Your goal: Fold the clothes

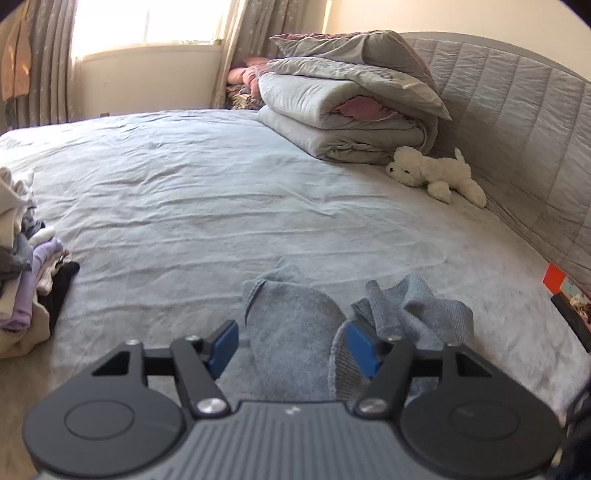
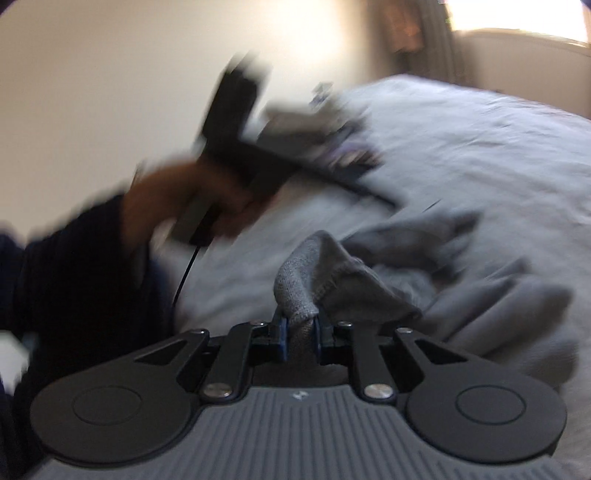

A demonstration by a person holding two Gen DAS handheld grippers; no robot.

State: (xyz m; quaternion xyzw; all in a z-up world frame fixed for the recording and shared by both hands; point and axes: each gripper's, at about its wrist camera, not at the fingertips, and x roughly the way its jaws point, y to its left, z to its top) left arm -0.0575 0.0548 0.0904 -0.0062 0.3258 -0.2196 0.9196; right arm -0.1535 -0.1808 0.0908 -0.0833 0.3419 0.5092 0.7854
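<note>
A grey knit garment (image 1: 295,332) lies crumpled on the pale blue bedsheet (image 1: 221,203) near the bed's front edge. My left gripper (image 1: 291,347) is open, its blue pads on either side of a fold of the garment, not clamped. In the right wrist view, which is blurred by motion, my right gripper (image 2: 299,332) is shut on a bunched edge of the same grey garment (image 2: 369,295). The left gripper (image 2: 258,166) and the hand holding it show at the upper left of that view.
A pile of mixed clothes (image 1: 26,258) sits at the bed's left edge. Folded grey duvets (image 1: 351,99) and a white plush dog (image 1: 436,173) lie by the padded headboard (image 1: 517,122). A window with curtains (image 1: 147,26) is behind.
</note>
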